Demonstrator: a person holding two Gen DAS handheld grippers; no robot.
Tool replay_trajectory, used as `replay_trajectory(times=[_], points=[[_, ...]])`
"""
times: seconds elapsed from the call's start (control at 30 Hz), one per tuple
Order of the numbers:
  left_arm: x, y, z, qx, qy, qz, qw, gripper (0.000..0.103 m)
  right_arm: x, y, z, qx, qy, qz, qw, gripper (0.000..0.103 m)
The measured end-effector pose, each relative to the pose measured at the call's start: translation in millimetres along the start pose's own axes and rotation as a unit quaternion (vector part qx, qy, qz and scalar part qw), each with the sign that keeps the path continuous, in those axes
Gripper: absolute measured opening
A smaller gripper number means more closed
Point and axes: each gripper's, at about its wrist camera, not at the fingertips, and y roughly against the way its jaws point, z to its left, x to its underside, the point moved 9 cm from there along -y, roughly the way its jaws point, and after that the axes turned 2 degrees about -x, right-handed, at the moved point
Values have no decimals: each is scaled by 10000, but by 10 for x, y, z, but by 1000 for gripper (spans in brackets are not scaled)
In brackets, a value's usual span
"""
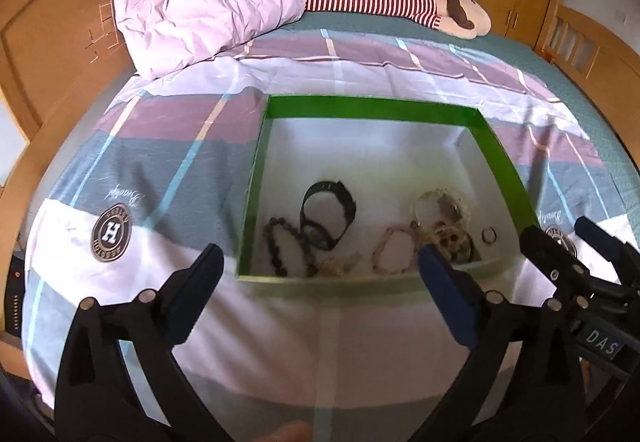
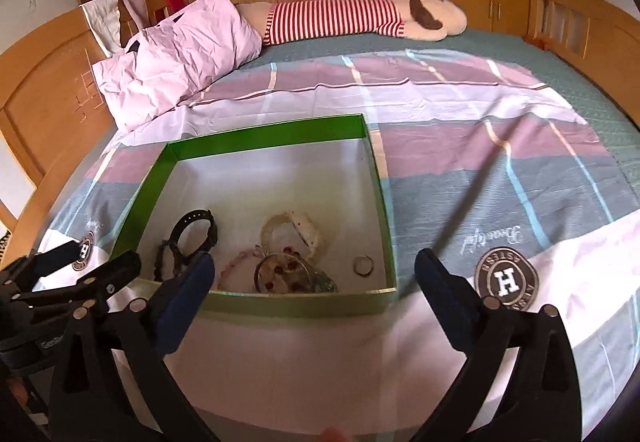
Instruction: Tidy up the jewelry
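The jewelry lies in a shallow green box [image 1: 504, 162] with a white floor, at the centre of the left wrist view and left of centre in the right wrist view. All of it sits along the box's near edge: a black watch [image 1: 330, 210] with a dark bead bracelet [image 1: 280, 242] just to its left, a pink bead bracelet [image 1: 394, 248] near the middle, a cream bangle [image 1: 440, 204] above a tangle of pale pieces with red stones [image 1: 452, 240], and a small ring [image 1: 489, 235] apart from these, toward the box's right wall.

The box rests on a striped pink, grey and white bedsheet [image 1: 168, 162] carrying a round "H" emblem [image 1: 111, 234].

The left gripper [image 1: 316, 270] hangs above the box's near rim, fingers spread wide and holding nothing. The right gripper [image 2: 314, 278] hovers at the box's near right corner, fingers likewise wide apart and empty.

In the upper part of both frames lie a crumpled pink pillow [image 1: 208, 10] and a plush toy [image 1: 400, 0] in a red-striped shirt.
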Motion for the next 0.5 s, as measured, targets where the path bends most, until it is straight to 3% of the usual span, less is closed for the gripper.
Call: replay_trajectory(times=[0.23,0.5], points=[[-20,90,117,46,124,37,9999,101,50,49,103,173,437,-102,9988,101],[12,23,139,-61,61,169,9998,101,-40,30,98,164,159,-242,9994,101]])
